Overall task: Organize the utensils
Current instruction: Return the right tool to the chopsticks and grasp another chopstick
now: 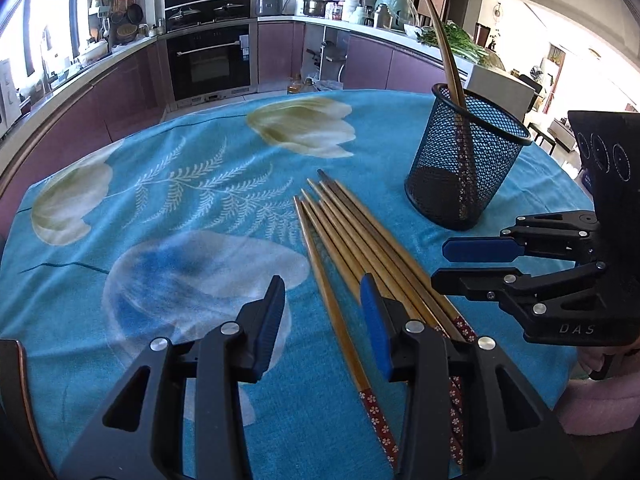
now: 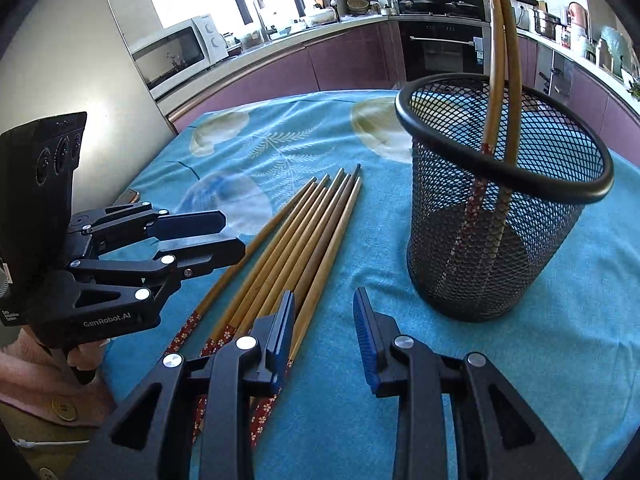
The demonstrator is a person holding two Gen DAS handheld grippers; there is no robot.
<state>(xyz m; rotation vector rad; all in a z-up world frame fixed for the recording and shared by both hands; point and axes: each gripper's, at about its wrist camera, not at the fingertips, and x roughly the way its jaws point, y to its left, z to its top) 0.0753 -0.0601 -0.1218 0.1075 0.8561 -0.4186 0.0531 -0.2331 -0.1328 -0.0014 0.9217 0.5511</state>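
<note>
**Inspector A:** Where do the utensils lie?

**Inspector B:** A bundle of wooden chopsticks [image 1: 352, 256] lies flat on the surface, side by side, tips fanned towards the far side, red flowered ends towards the person. Just beside them stands a black mesh holder [image 2: 496, 224], upright, with two more chopsticks [image 2: 500, 60] leaning inside it, flowered ends down.

**Inspector A:** And the grippers?

**Inspector B:** The left gripper [image 1: 324, 308] is released, jaws apart, nothing between the pads; its right finger is over the loose bundle, and I cannot tell whether it touches. The right gripper [image 2: 324, 320] is likewise released and empty, its left finger over the bundle's edge, the holder near on its other side.

**Inspector A:** The surroundings?

**Inspector B:** A blue cloth [image 1: 200, 184] with pale flowers covers the surface. Beyond it, purple kitchen cabinets and a black oven [image 1: 210, 60].
</note>
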